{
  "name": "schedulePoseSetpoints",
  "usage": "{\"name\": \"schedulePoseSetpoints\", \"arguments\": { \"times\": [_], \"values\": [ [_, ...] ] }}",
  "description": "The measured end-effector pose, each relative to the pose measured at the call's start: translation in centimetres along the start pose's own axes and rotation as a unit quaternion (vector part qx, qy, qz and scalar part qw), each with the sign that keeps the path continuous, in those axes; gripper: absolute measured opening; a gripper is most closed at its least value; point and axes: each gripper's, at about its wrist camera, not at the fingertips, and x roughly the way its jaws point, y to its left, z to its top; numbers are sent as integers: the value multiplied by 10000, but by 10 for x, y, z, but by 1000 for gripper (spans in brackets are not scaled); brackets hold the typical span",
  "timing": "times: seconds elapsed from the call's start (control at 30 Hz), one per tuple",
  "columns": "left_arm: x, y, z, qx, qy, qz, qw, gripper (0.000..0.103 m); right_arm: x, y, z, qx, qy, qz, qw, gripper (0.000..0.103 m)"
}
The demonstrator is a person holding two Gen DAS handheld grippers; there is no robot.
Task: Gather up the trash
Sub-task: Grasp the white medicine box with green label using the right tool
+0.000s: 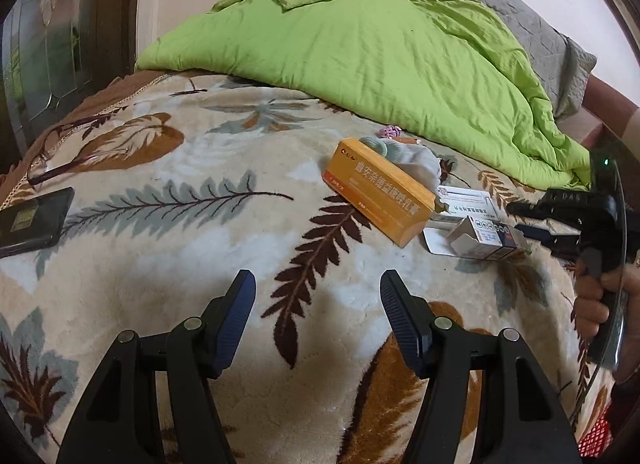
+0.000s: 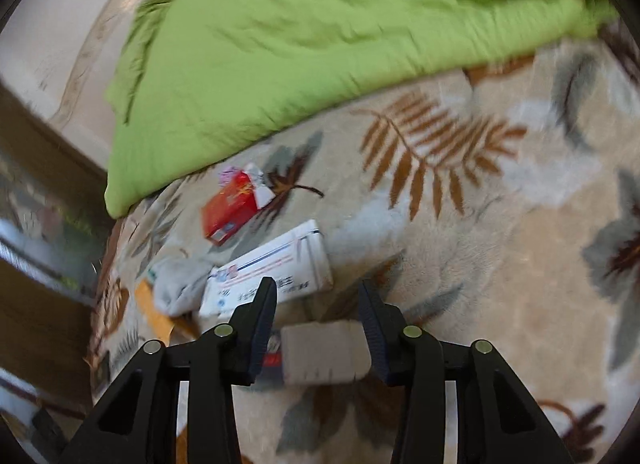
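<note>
Trash lies on a leaf-patterned blanket (image 1: 200, 168). An orange carton (image 1: 380, 192) lies in the middle, with a white sock (image 1: 416, 162) behind it, a flat white box (image 1: 464, 200) and a small grey open carton (image 1: 484, 238) to its right. My left gripper (image 1: 318, 282) is open and empty, well short of the orange carton. My right gripper (image 2: 318, 290) is open, its jaws either side of the small grey carton (image 2: 324, 352), which lies between them on the blanket. The white box (image 2: 272, 276) and a red pack (image 2: 230, 208) lie beyond. The right gripper also shows in the left wrist view (image 1: 520, 218).
A green quilt (image 1: 360, 48) is heaped at the back of the bed. A black phone (image 1: 34, 222) and glasses (image 1: 76, 148) lie at the left. A cigarette butt (image 1: 406, 140) and a small purple wrapper (image 1: 390, 130) lie near the quilt. A red basket (image 1: 596, 436) shows at bottom right.
</note>
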Motion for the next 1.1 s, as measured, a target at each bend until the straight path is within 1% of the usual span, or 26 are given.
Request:
{"name": "schedulePoseSetpoints", "arguments": {
  "times": [0.03, 0.1, 0.17, 0.2, 0.23, 0.3, 0.33, 0.37, 0.4, 0.47, 0.5, 0.53, 0.57, 0.63, 0.67, 0.7, 0.73, 0.77, 0.8, 0.83, 0.9, 0.97, 1.0, 1.03, 1.07, 1.1],
  "values": [
    [0, 0, 0, -9, -8, 1, 10000, 64, 4, -2, -2, 70, 58, 46, 9999, 44],
    [0, 1, 1, -50, -32, 20, 10000, 64, 7, 0, -13, 143, 245, 276, 9992, 44],
    [0, 4, 1, -162, -43, 43, 9999, 64, 0, 12, -34, 109, 429, 575, 9974, 44],
    [-1, 8, 2, -255, -72, 73, 9996, 64, -4, 20, -45, 33, 522, 655, 9965, 44],
    [-2, 10, 2, -309, -88, 93, 9994, 64, -9, 29, -60, -85, 717, 790, 9943, 44],
    [-3, 15, 3, -433, -104, 142, 9989, 64, -16, 50, -88, -401, 1159, 1217, 9850, 44],
    [-3, 17, 3, -501, -119, 168, 9985, 64, -18, 57, -94, -562, 1255, 1269, 9823, 44],
    [-3, 19, 3, -549, -122, 165, 9983, 64, -23, 70, -100, -921, 1250, 1105, 9817, 44],
    [-3, 20, 3, -578, -114, 184, 9981, 64, -29, 76, -100, -1167, 1080, 923, 9830, 44],
    [-3, 21, 2, -578, -106, 221, 9980, 64, -37, 90, -94, -1709, 696, 627, 9808, 67],
    [-3, 22, 2, -579, -97, 219, 9980, 64, -36, 97, -90, -1934, 562, 407, 9787, 71],
    [-3, 22, 2, -583, -104, 234, 9980, 64, -32, 100, -85, -2018, 514, 273, 9777, 73],
    [-3, 23, 3, -588, -104, 246, 9979, 64, -22, 99, -79, -1991, 579, 251, 9779, 73],
    [-2, 25, 3, -630, -78, 220, 9977, 64, 0, 96, -73, -1771, 867, 358, 9797, 73],
    [-2, 25, 3, -653, -60, 191, 9977, 64, 5, 94, -76, -1748, 907, 339, 9798, 73],
    [-1, 26, 2, -663, -44, 168, 9977, 64, 17, 95, -78, -1762, 951, 209, 9795, 72],
    [-1, 26, 2, -665, -26, 127, 9977, 64, 25, 97, -82, -1755, 1009, 122, 9792, 62],
    [-1, 26, 2, -667, -8, 72, 9977, 64, 32, 97, -86, -1683, 1110, 138, 9794, 42],
    [0, 24, 2, -675, 20, -27, 9977, 64, 32, 100, -90, -1636, 1156, 179, 9796, 38],
    [0, 23, 2, -676, 50, -124, 9976, 64, 31, 101, -94, -1617, 1173, 176, 9797, 38],
    [3, 16, 4, -614, 179, -398, 9972, 64, 16, 101, -103, -1553, 966, 63, 9831, 37],
    [4, 8, 8, -601, 239, -599, 9961, 64, -9, 97, -110, -1239, 612, 174, 9902, 37],
    [4, 3, 11, -599, 270, -673, 9956, 64, -26, 94, -116, -1107, 326, 133, 9932, 37],
    [6, -1, 15, -604, 303, -723, 9951, 64, -38, 92, -122, -1063, 108, 87, 9942, 37],
    [8, -7, 23, -632, 353, -797, 9942, 64, -55, 88, -131, -1042, -209, 62, 9943, 38],
    [10, -11, 29, -654, 399, -842, 9935, 66, -63, 85, -136, -1046, -352, 26, 9939, 38]
  ]
}}
